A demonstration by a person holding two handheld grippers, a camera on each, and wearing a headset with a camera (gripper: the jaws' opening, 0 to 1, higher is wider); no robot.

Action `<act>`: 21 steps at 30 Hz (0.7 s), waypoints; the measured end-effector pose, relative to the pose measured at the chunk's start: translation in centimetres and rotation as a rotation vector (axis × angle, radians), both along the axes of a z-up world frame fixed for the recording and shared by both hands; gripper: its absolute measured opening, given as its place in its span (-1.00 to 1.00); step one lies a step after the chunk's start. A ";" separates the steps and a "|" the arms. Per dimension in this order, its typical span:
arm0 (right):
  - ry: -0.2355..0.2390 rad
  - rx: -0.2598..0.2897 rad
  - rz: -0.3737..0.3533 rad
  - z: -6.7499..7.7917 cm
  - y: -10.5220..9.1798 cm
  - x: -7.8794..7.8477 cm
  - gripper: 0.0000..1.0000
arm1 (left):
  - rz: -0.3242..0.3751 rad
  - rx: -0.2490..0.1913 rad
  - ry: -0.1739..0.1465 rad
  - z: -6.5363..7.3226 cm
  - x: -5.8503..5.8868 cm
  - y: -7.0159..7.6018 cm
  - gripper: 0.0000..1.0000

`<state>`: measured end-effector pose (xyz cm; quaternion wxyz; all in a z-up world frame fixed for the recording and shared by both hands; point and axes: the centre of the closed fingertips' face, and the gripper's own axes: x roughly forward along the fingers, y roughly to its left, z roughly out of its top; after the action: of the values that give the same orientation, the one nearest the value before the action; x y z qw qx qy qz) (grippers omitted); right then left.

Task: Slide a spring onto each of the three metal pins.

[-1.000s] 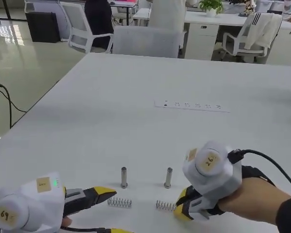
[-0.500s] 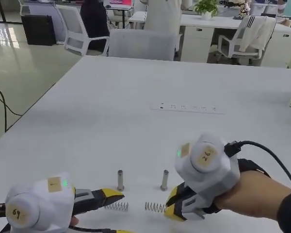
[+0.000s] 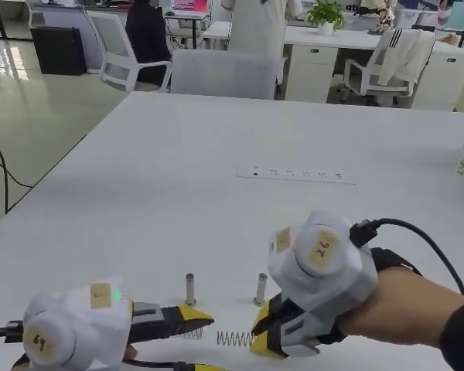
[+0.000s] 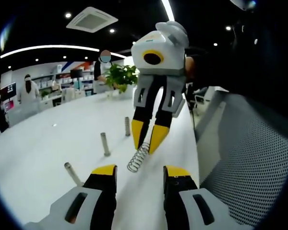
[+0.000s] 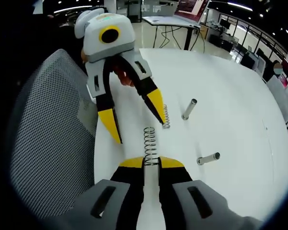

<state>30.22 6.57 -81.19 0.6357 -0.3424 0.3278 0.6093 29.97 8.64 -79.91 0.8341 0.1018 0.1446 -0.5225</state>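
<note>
Right gripper view is showing the right gripper clenching its fingers on one end of a spring, whose free end is pointing toward the left gripper. The left gripper's fingers are standing spread apart, grasping nothing, with a second spring lying on the white tabletop just beside one yellow fingertip. Against the head view of a second ago, the right gripper is sitting closer to the left one, and the held spring is lying nearer the second spring. Beyond the grippers, in the left gripper view, three metal pins are standing on the tabletop, none yet carrying a spring. Farther off in the head view, a socket strip is lying in the tabletop, with office chairs behind.
</note>
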 end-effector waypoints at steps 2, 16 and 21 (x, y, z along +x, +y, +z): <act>0.004 -0.001 0.008 0.0 0.1 -0.2 -0.85 | -0.006 0.000 -0.003 0.0 0.0 -0.1 -0.40; 0.024 -0.002 0.059 0.1 0.6 -1.3 -0.85 | -0.060 0.015 -0.032 -0.1 -0.6 -0.7 -0.78; 0.031 -0.006 0.064 0.0 0.5 -1.5 -0.85 | -0.064 0.021 -0.035 -0.2 -0.6 -0.7 -0.87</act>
<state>28.68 7.09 -81.18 0.6096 -0.3449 0.3282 0.6338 29.34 7.96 -80.08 0.8183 0.1242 0.1320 -0.5455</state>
